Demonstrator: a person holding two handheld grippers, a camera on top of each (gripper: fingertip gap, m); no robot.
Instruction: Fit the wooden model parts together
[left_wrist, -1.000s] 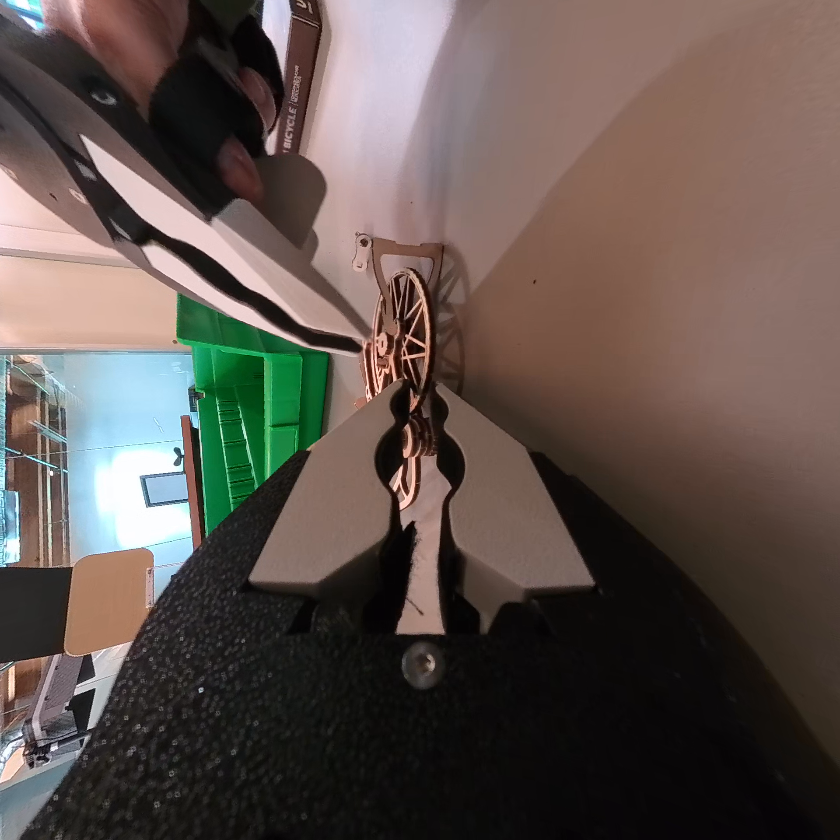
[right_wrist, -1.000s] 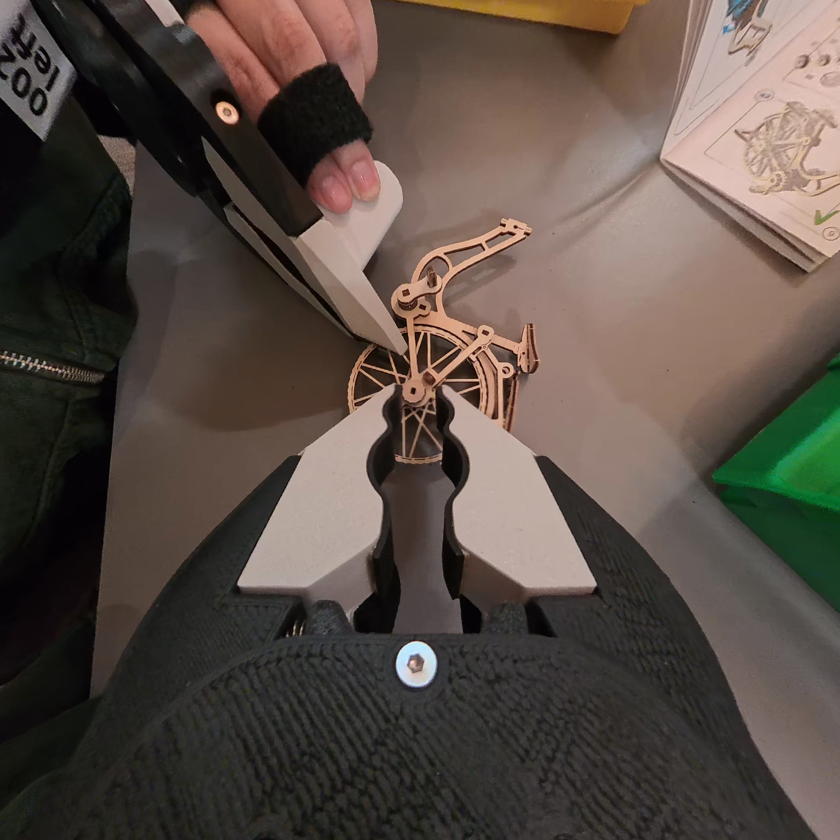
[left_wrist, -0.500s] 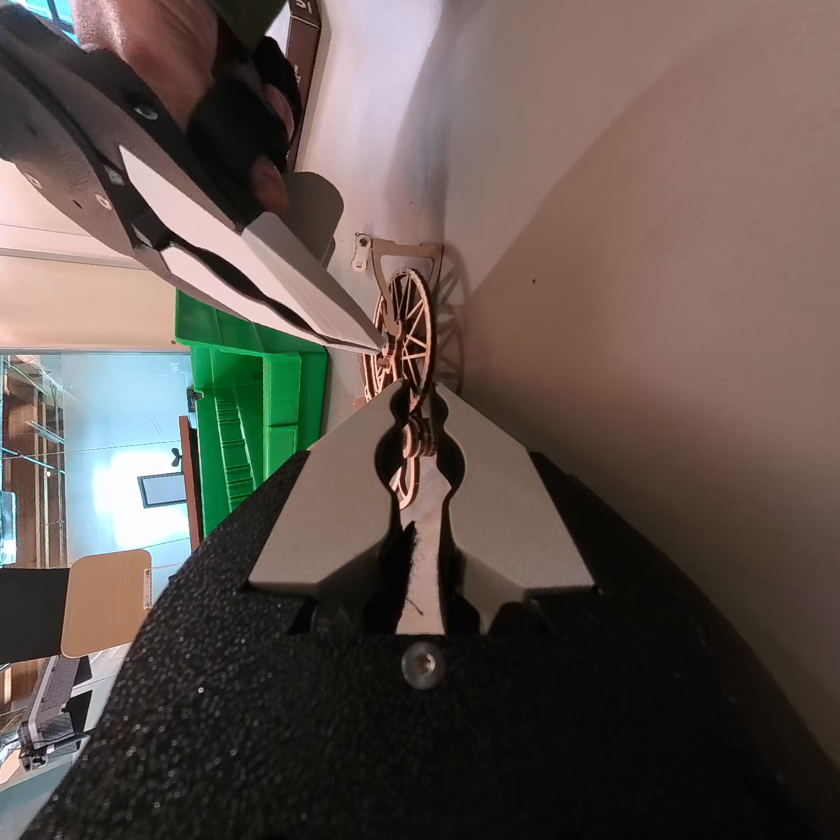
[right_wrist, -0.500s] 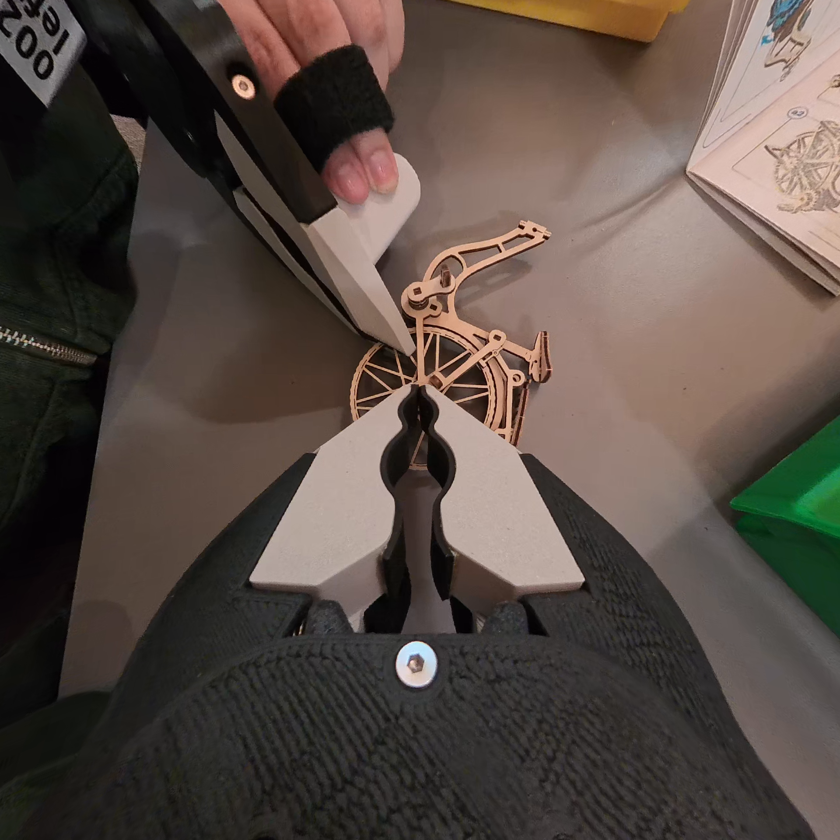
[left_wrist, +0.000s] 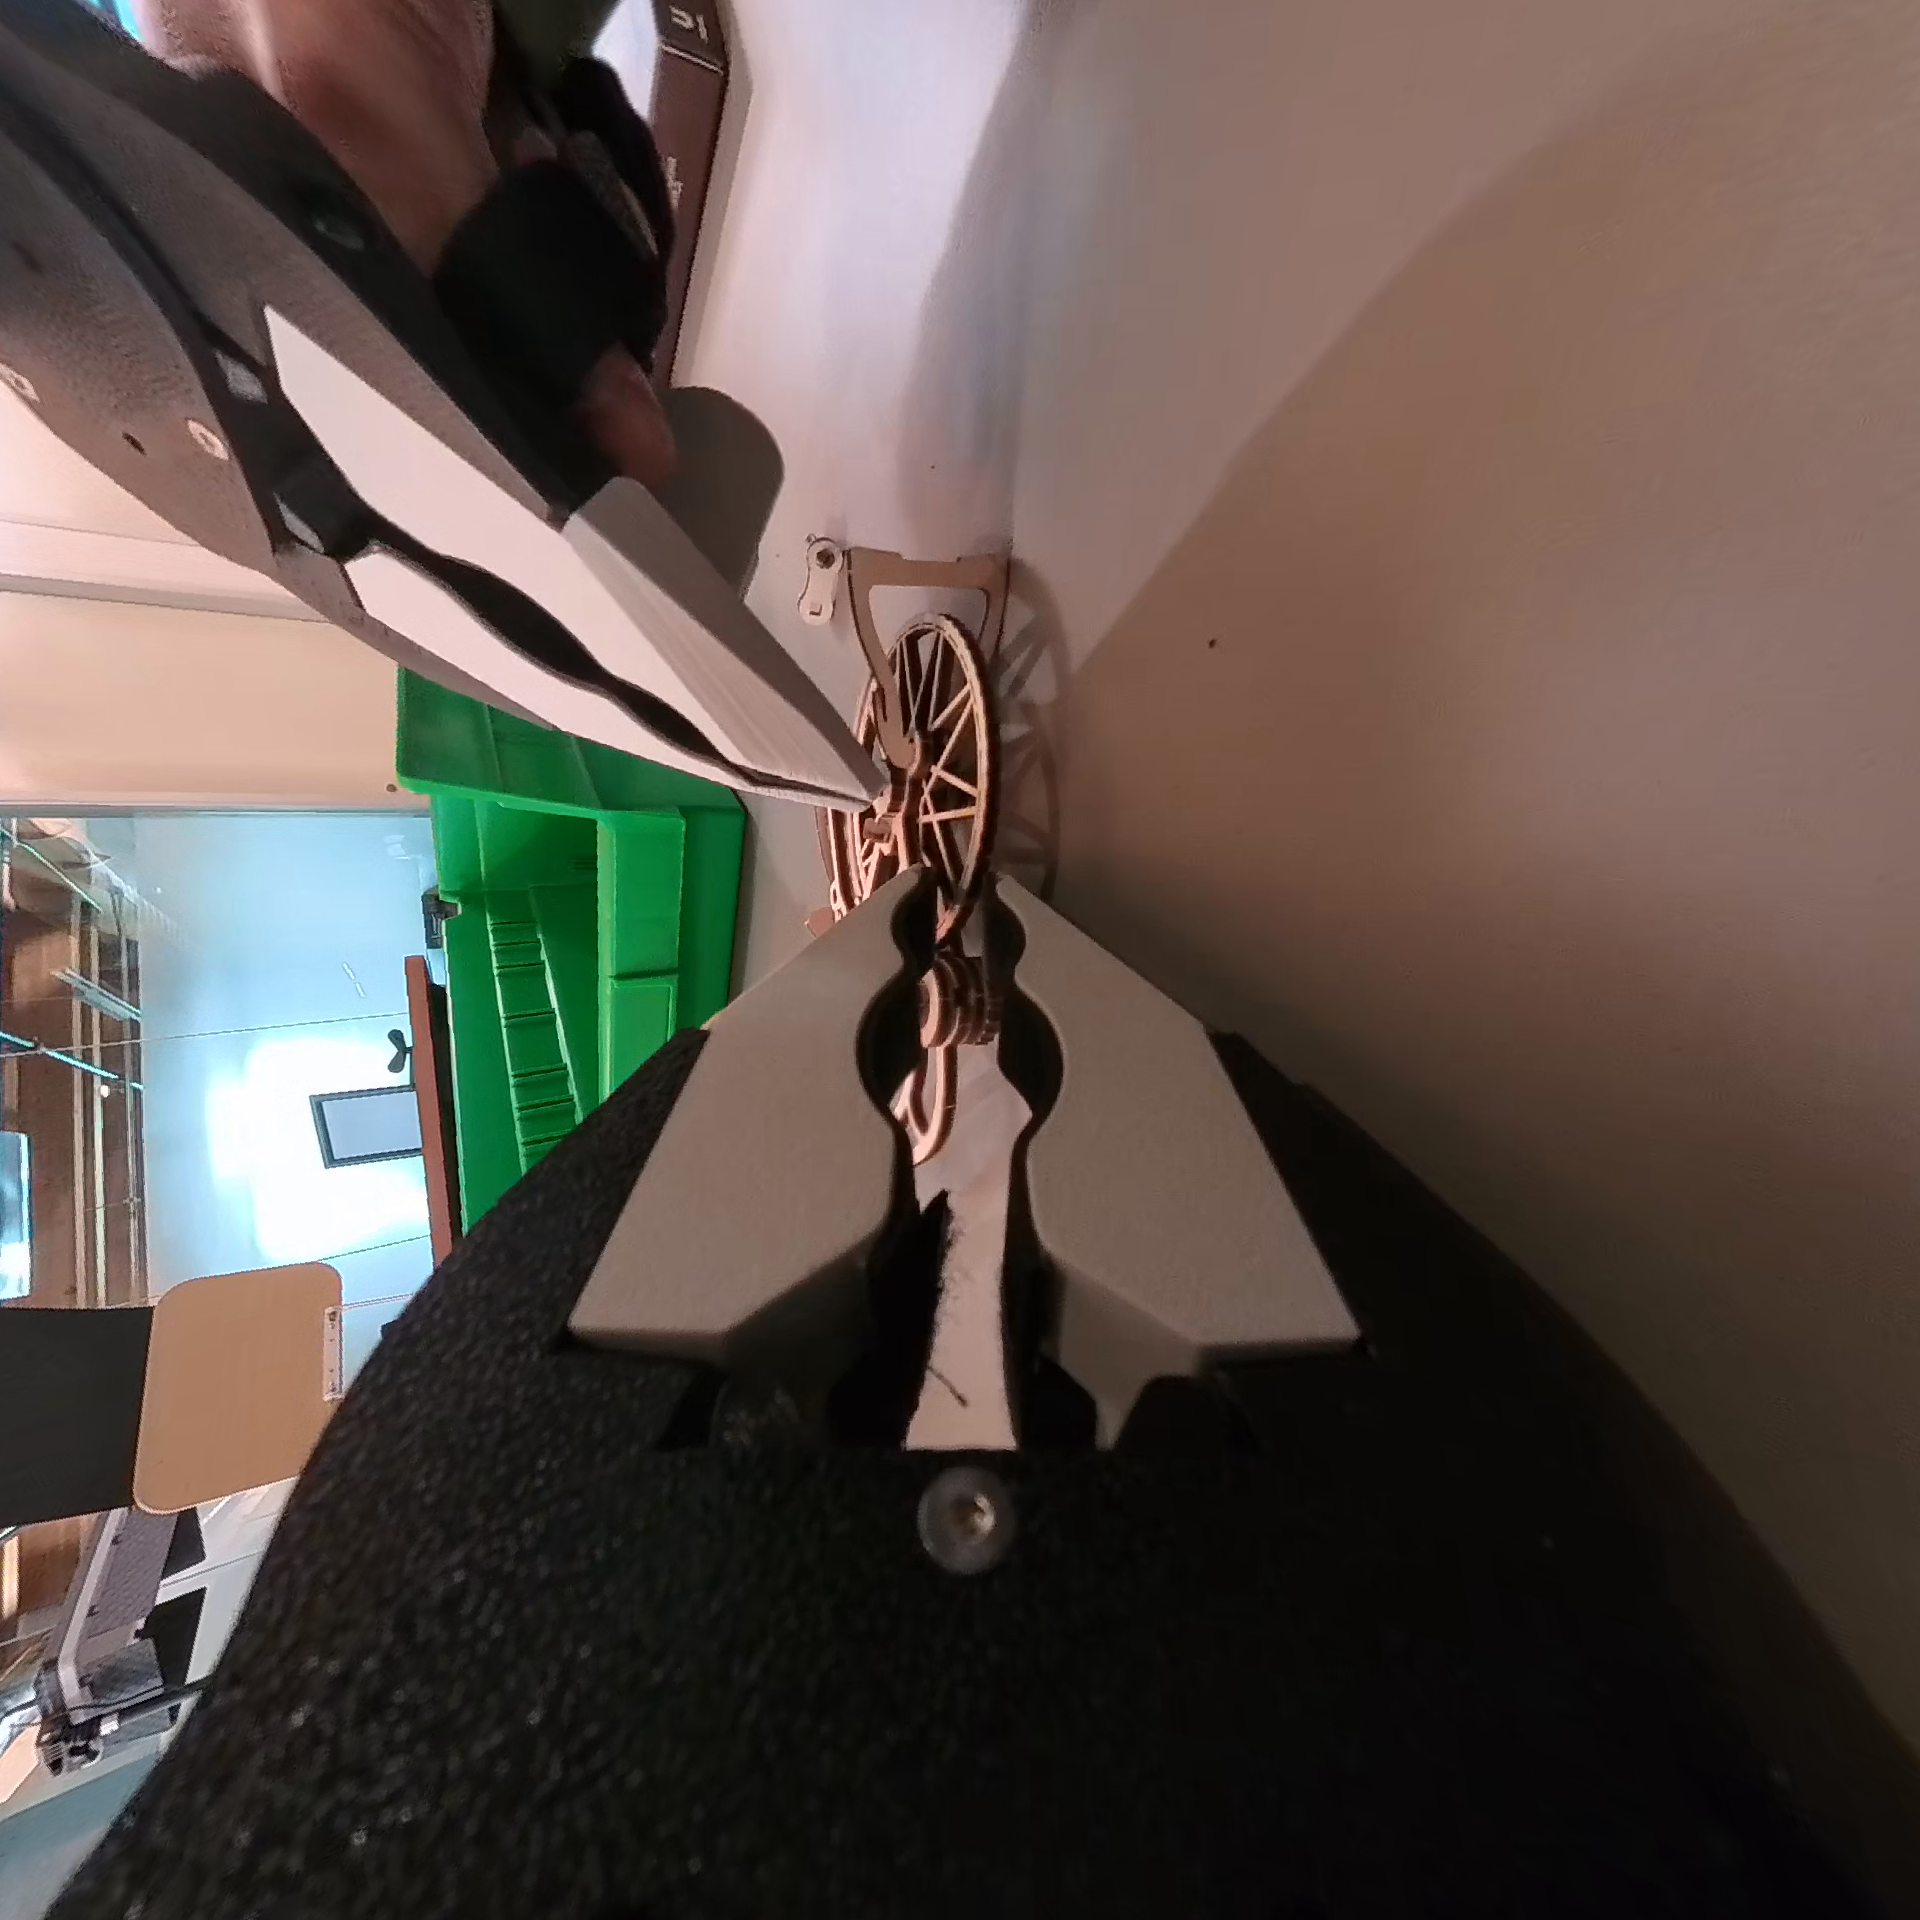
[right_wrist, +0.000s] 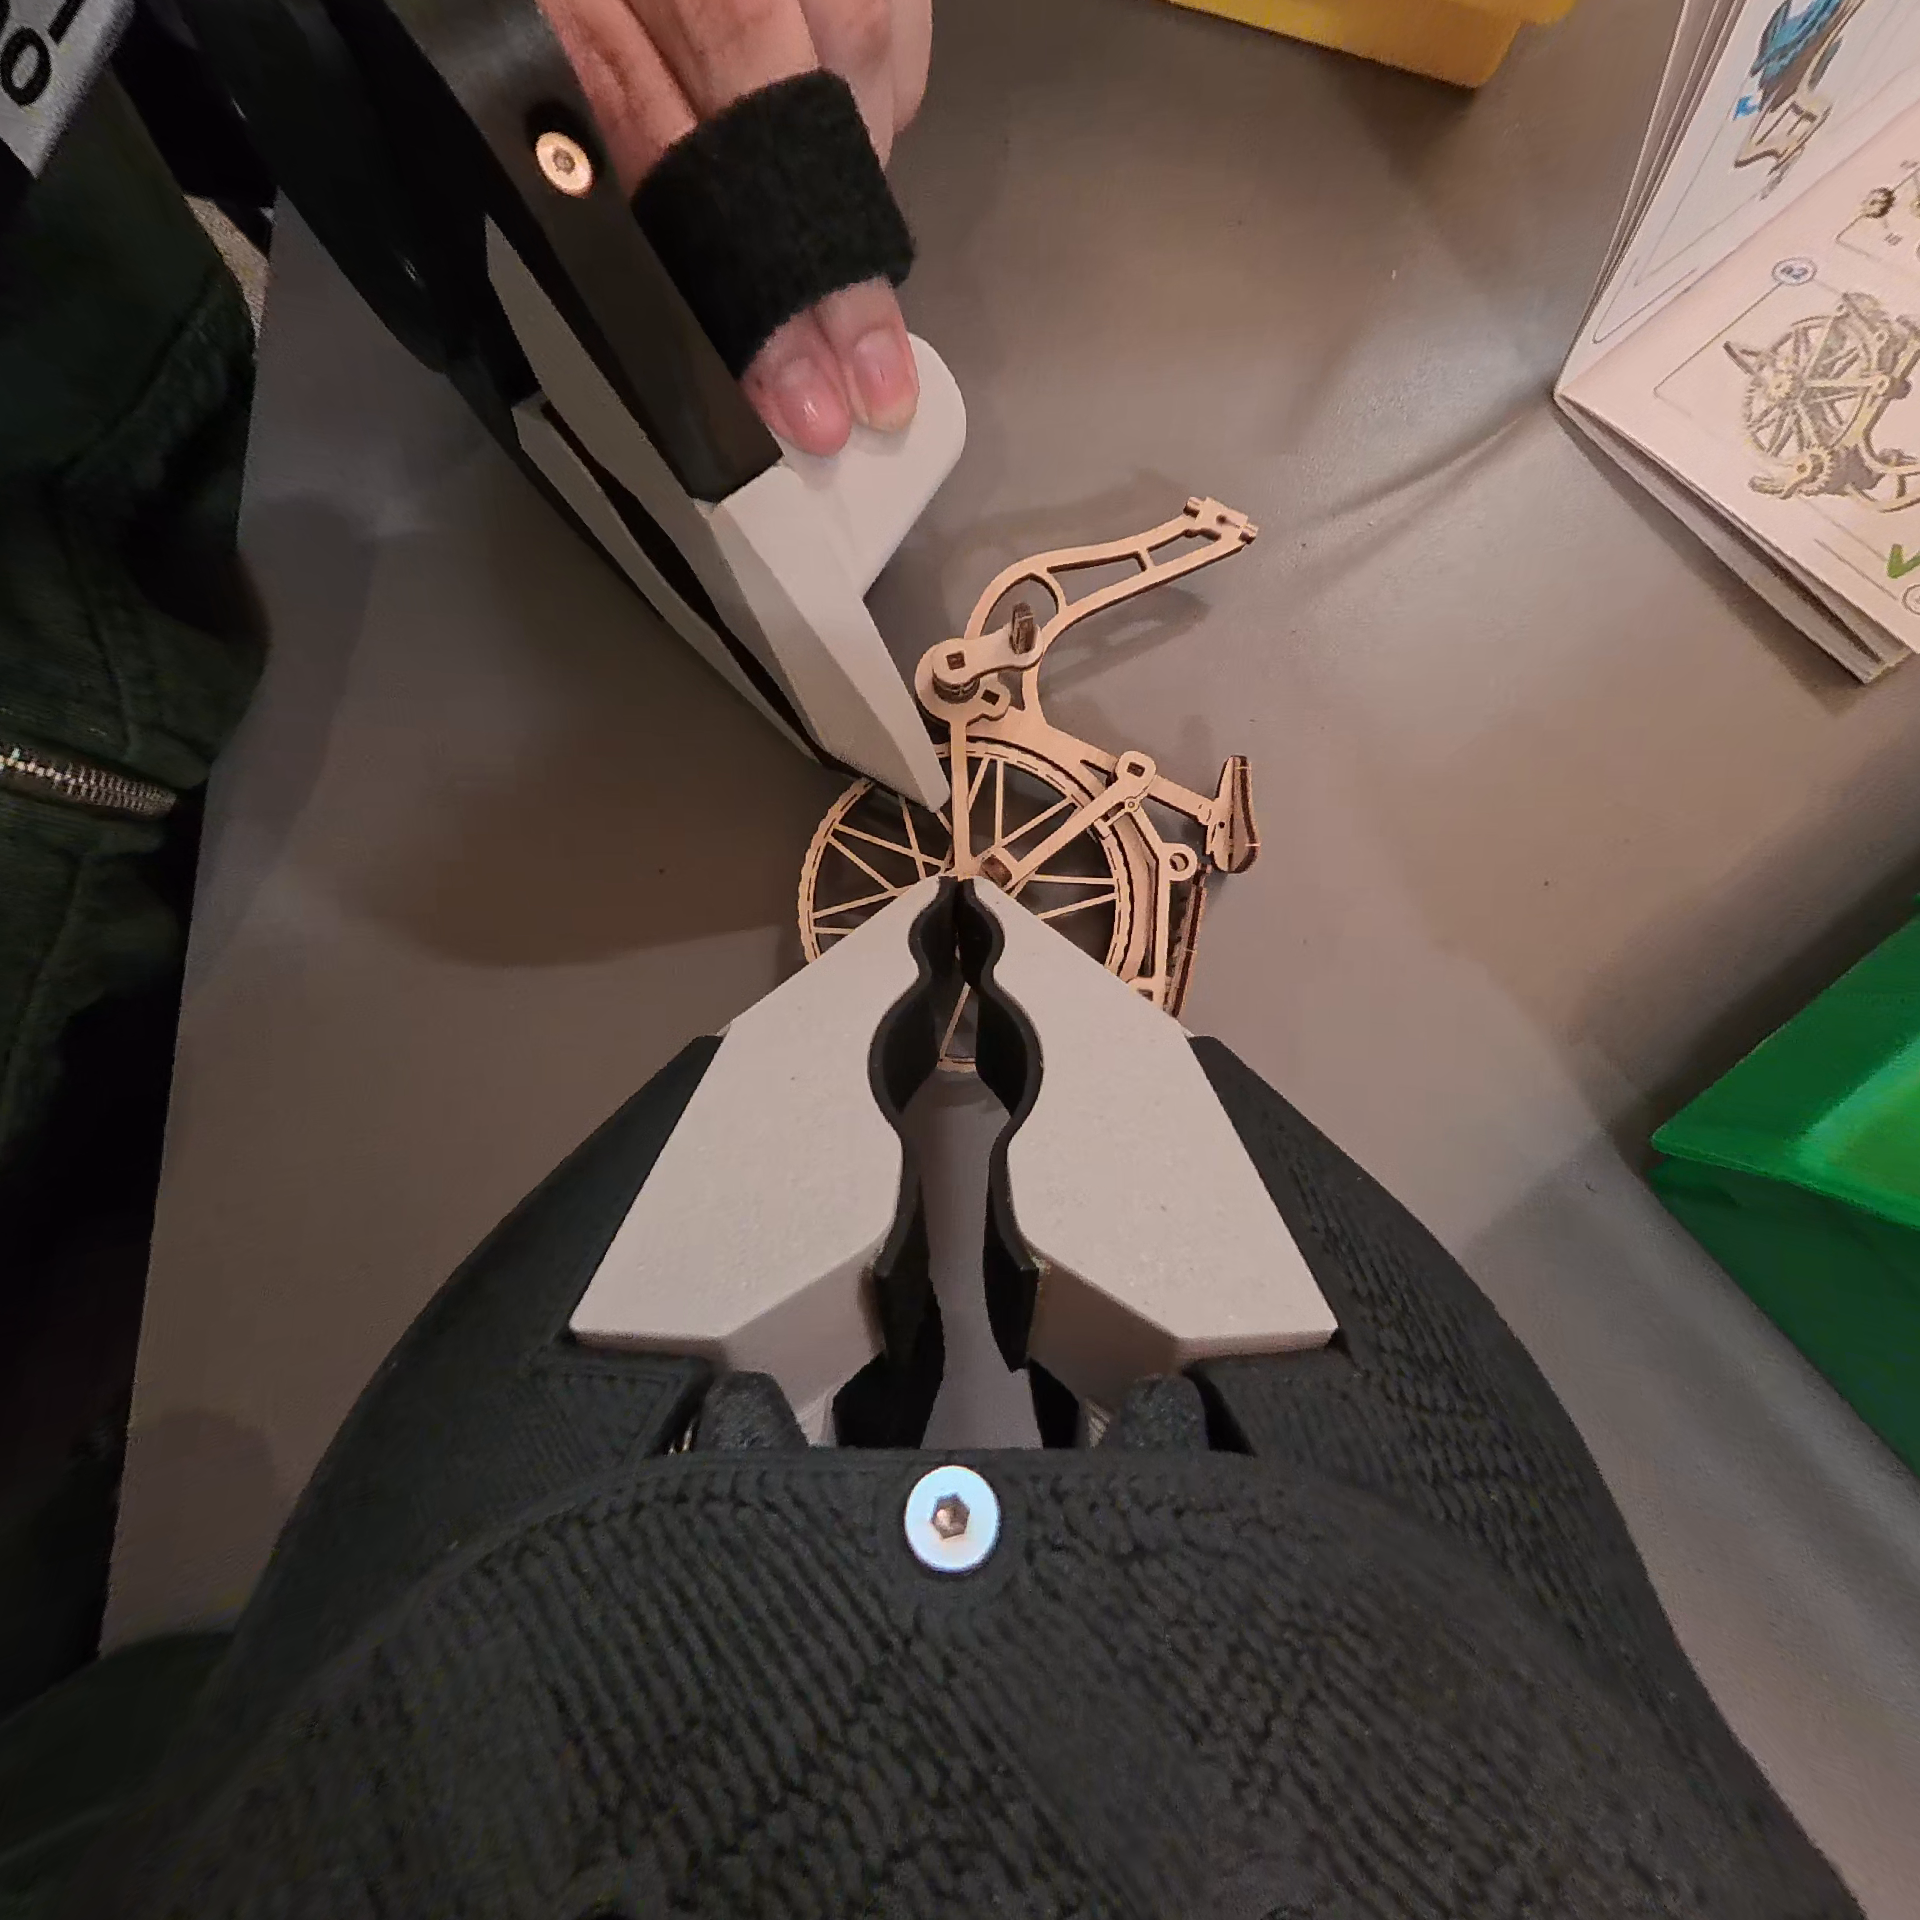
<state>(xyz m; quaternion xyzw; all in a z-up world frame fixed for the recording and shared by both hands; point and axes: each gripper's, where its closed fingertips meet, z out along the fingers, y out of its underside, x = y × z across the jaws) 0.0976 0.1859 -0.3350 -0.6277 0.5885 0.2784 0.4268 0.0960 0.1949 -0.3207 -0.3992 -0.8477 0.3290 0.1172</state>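
On the grey table (right_wrist: 1351, 312) we see the wooden model (right_wrist: 1049, 821), a spoked wheel with a curved frame arm and small linkages, standing on its edge with the rim touching the surface. Our left gripper (left_wrist: 951, 894) has its fingers drawn narrow around the wheel rim, with a small stack of wooden discs sitting in the scalloped gap between them. Our right gripper (right_wrist: 958, 883) comes in from the near side of the wheel; its fingertips meet at the hub area, pinched together on a spoke or thin strut there, though we cannot tell exactly which piece. In the right wrist view a hand (right_wrist: 748, 156) with a black finger band holds the left gripper, whose pointed tip touches the wheel near the frame joint. Well apart lie an instruction booklet (right_wrist: 1766, 343) to the right, a green bin (right_wrist: 1818, 1164) beyond it, and a yellow bin (right_wrist: 1403, 31) at the far edge
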